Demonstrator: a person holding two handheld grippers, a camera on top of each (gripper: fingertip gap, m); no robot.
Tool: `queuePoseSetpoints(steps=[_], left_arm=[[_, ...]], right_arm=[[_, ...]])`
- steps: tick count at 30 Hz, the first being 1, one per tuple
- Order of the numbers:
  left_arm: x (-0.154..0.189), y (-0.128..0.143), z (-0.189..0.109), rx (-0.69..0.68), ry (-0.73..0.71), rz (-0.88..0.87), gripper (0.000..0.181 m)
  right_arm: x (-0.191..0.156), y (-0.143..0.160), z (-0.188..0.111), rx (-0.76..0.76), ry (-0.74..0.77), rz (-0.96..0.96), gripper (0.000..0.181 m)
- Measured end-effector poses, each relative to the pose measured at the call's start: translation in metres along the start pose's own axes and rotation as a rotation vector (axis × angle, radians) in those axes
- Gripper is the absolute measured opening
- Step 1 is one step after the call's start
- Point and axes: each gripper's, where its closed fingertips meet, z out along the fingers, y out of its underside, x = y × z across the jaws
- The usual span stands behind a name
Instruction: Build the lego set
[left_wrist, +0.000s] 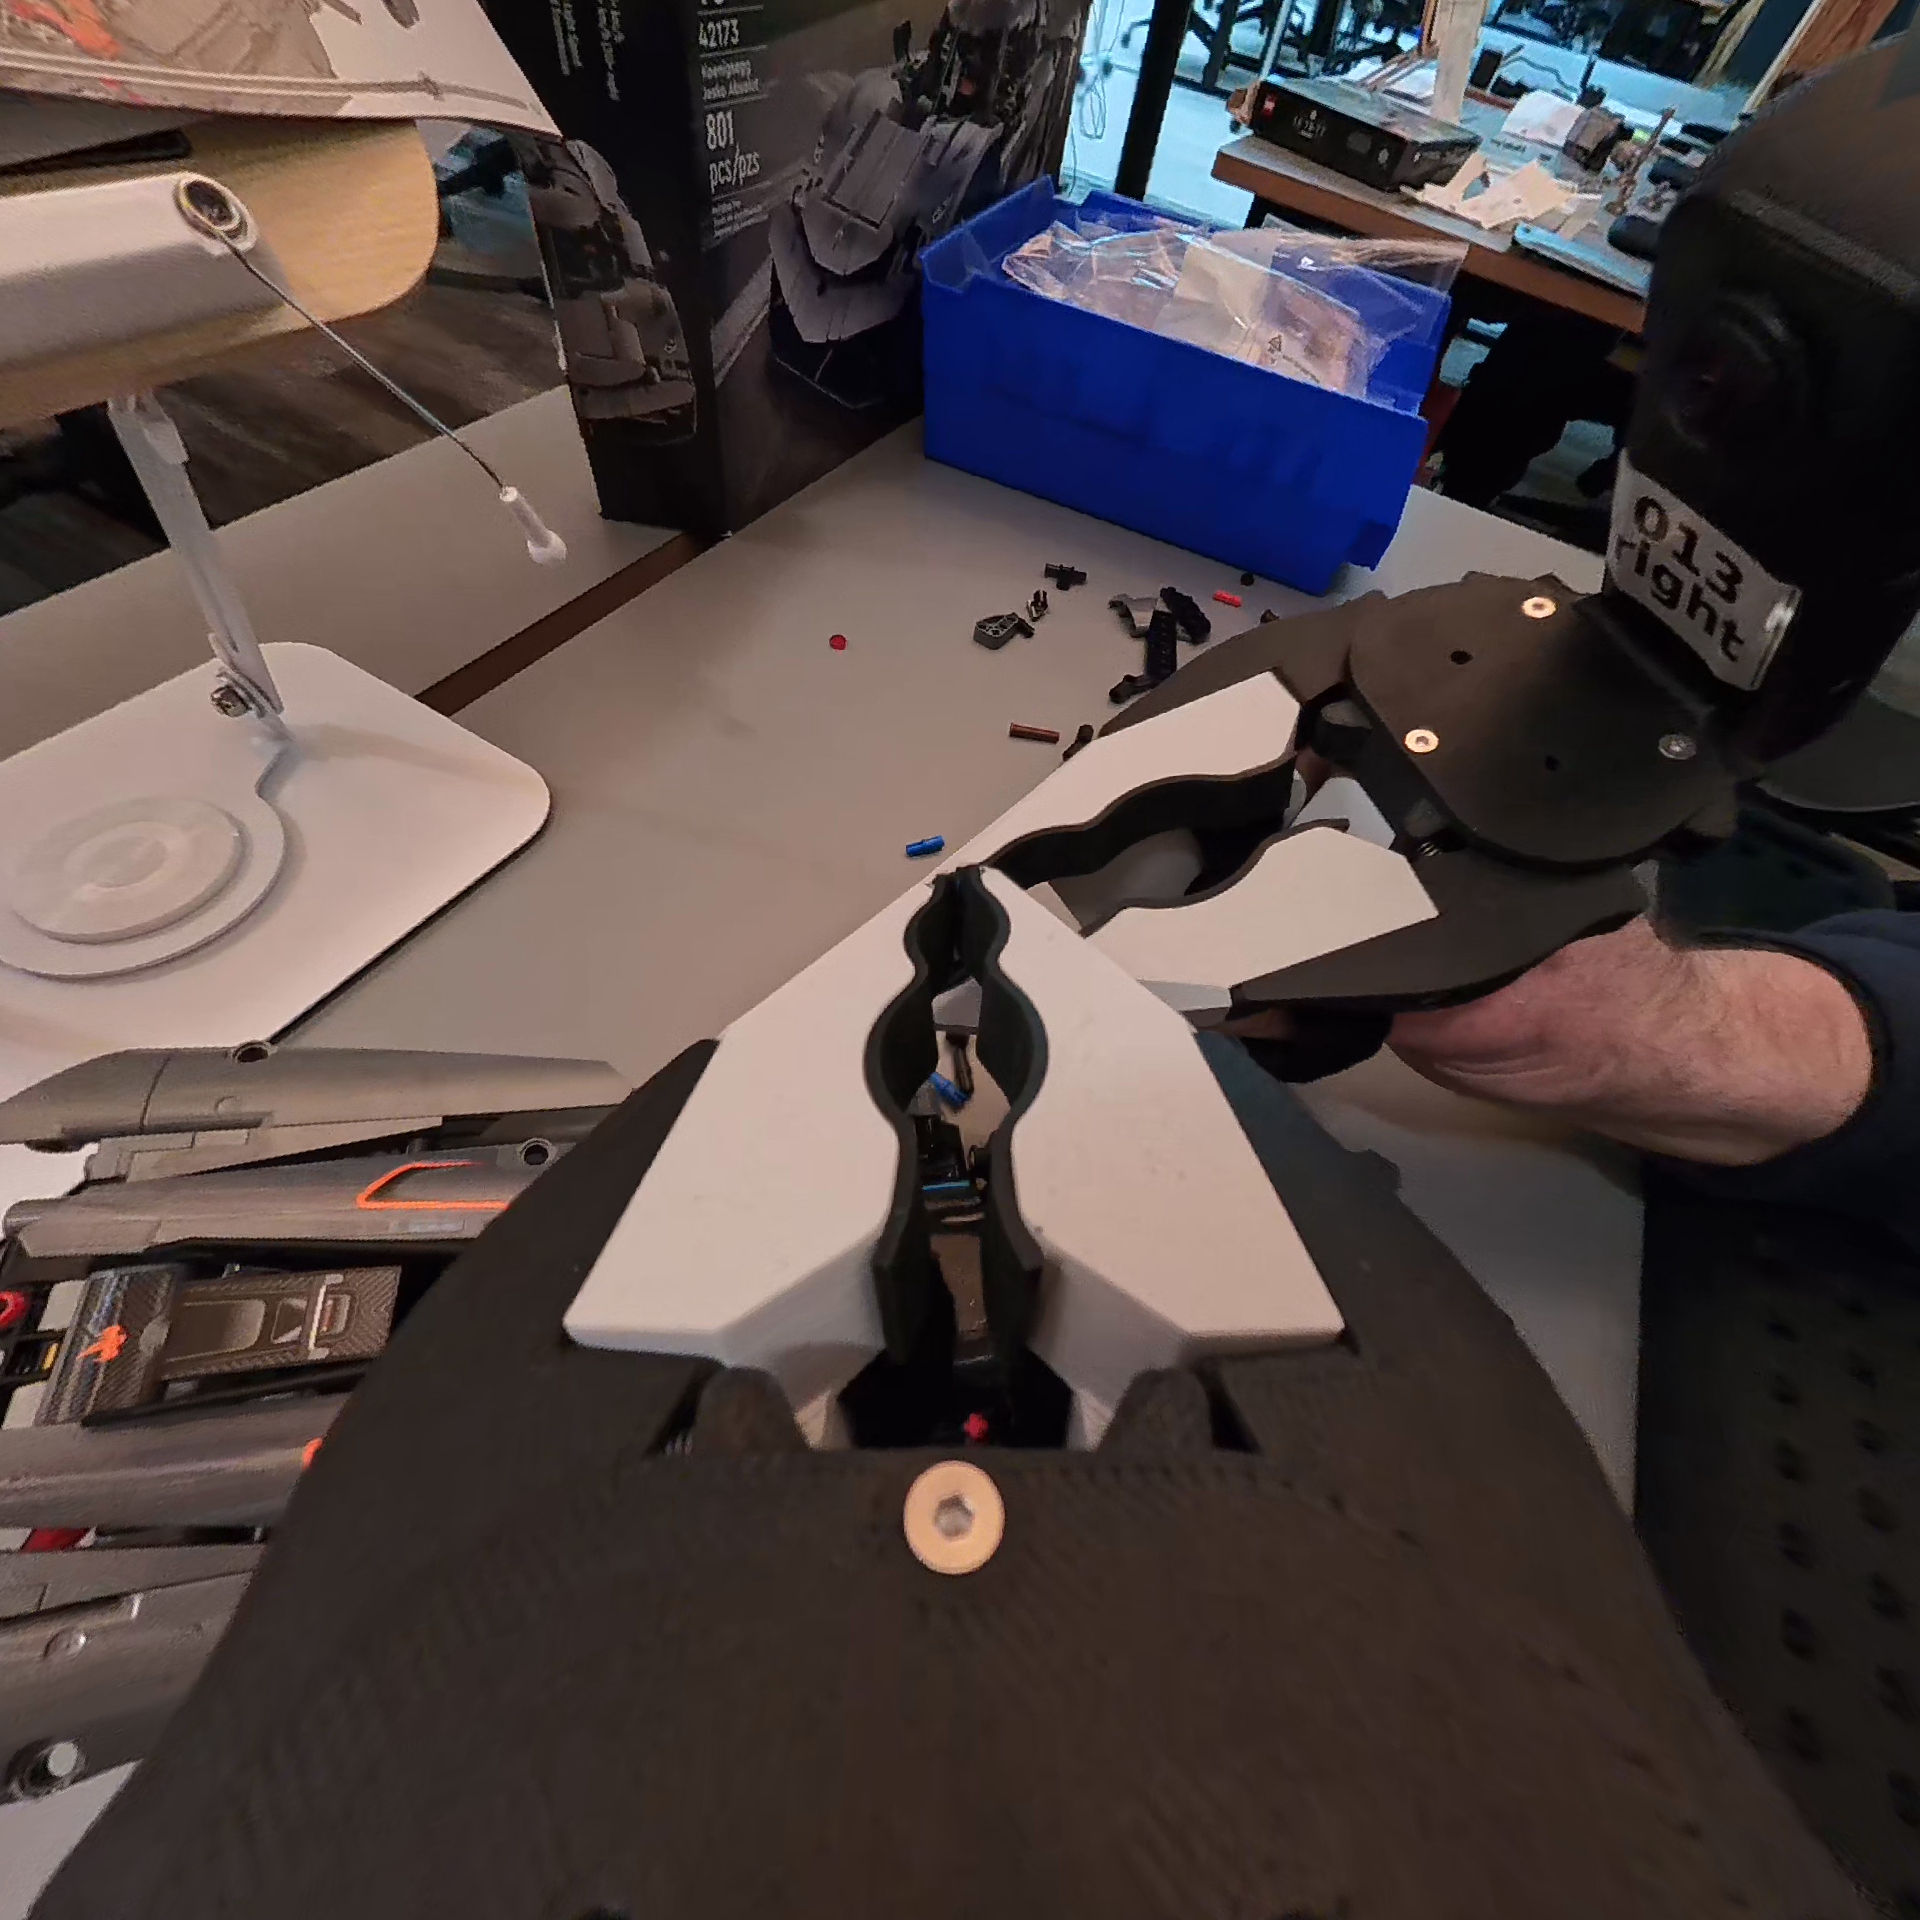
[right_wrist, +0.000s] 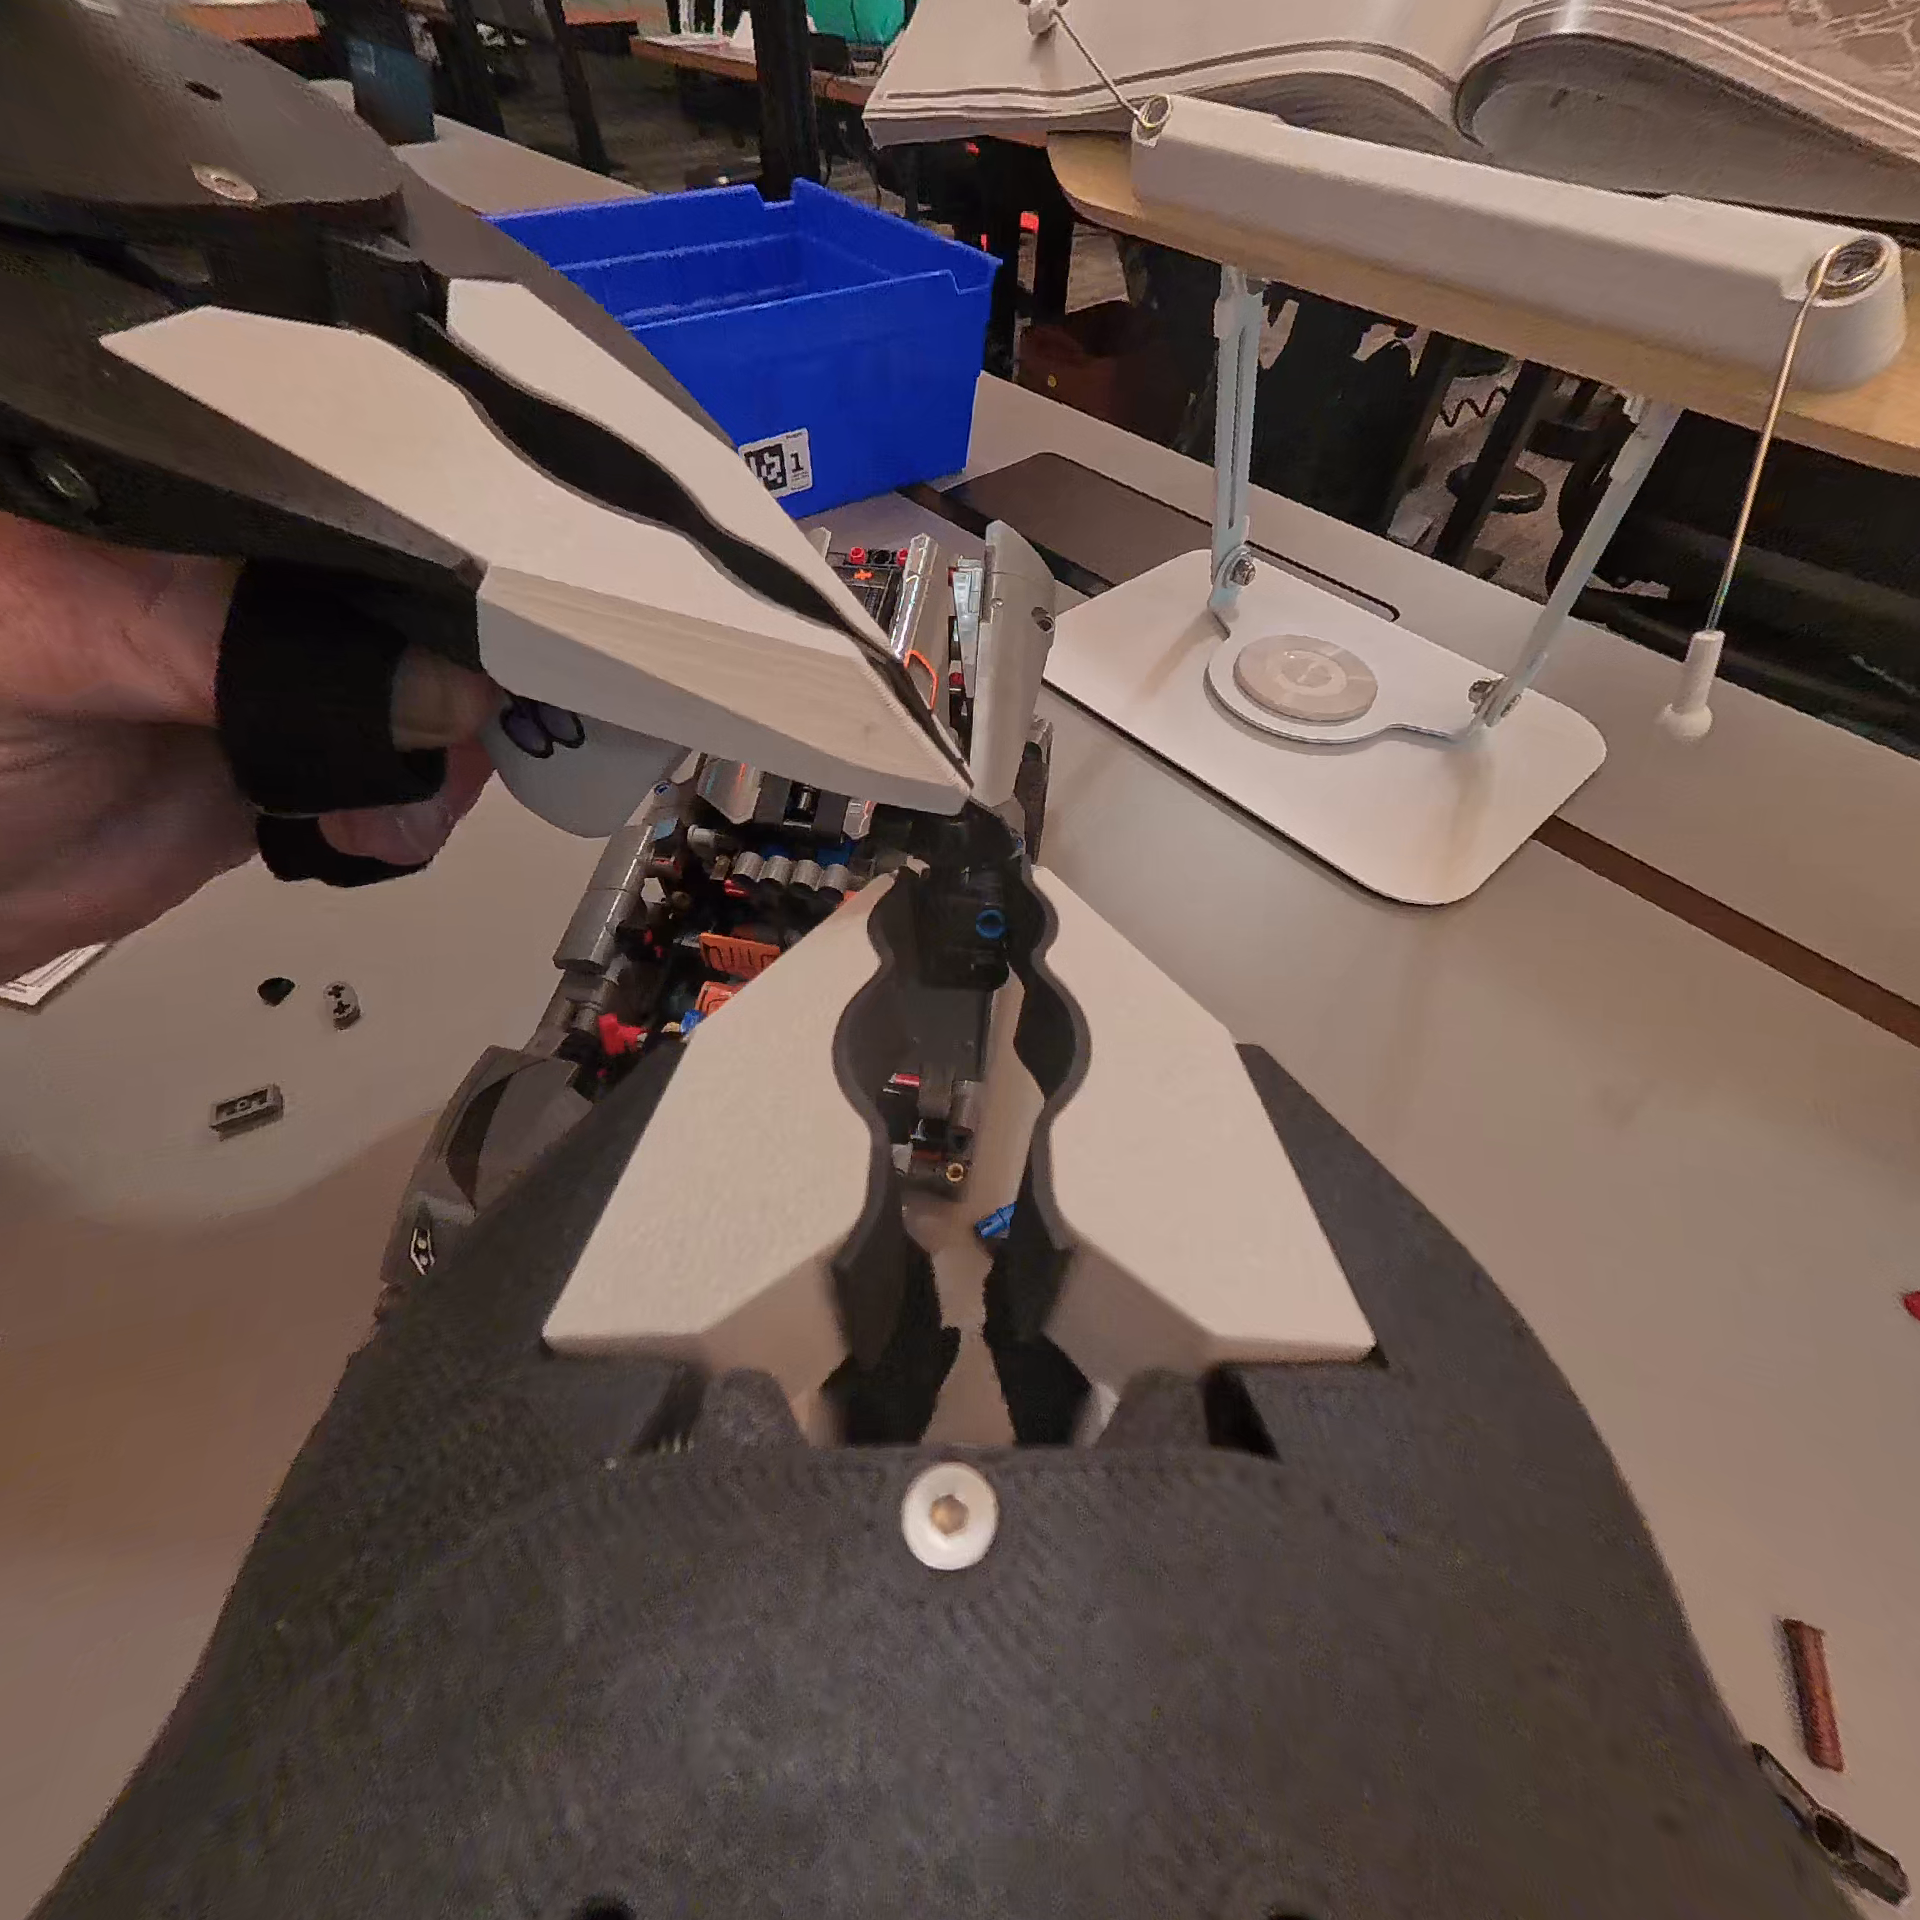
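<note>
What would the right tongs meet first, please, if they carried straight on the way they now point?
Most likely the tip of the left tongs, which meets the right tongs over the lego car; depth is uncertain.

Quick count, going outward from the one blue bin (left_wrist: 1174, 416): one dark set box (left_wrist: 748, 260) just left of it, one white book stand (left_wrist: 260, 790) further left holding one open instruction book (right_wrist: 1455, 73), and one grey lego car (left_wrist: 208, 1299) well in front of the bin. Two grippers, left gripper (left_wrist: 961, 883) and right gripper (right_wrist: 961, 842), one hand on each. Loose bits in front of the bin: two blue pins (left_wrist: 923, 845), two brown axles (right_wrist: 1813, 1704), one red stud (left_wrist: 837, 642), plus a dark pile too jumbled to count.
</note>
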Motion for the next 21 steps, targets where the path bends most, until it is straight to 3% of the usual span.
queuePoseSetpoints(steps=[9,10,12,13,16,19,21], left_arm=[[-0.004,-0.005,-0.004,0.014,-0.017,-0.014,0.0],[-0.015,-0.031,-0.022,0.159,-0.07,-0.02,0.0],[-0.035,-0.062,-0.061,0.234,-0.111,-0.029,0.0],[-0.036,-0.056,-0.061,0.173,-0.132,0.012,0.0],[-0.011,-0.025,-0.052,0.035,-0.02,0.061,0.0],[0.002,0.006,-0.072,-0.112,0.001,0.094,0.0],[0.015,0.05,-0.084,-0.262,0.028,0.138,0.0]], right_arm=[[-0.001,0.003,0.001,-0.006,-0.003,-0.005,0.014],[0.001,0.008,0.0,-0.021,0.006,-0.003,0.014],[0.005,0.005,-0.004,0.003,-0.003,0.035,0.013],[0.002,0.004,-0.003,0.009,-0.011,0.032,0.013],[-0.004,0.003,0.001,-0.005,-0.016,-0.012,0.014],[0.004,0.006,-0.003,-0.02,-0.029,-0.002,0.014],[0.003,0.006,-0.004,-0.016,-0.049,-0.001,0.019]])
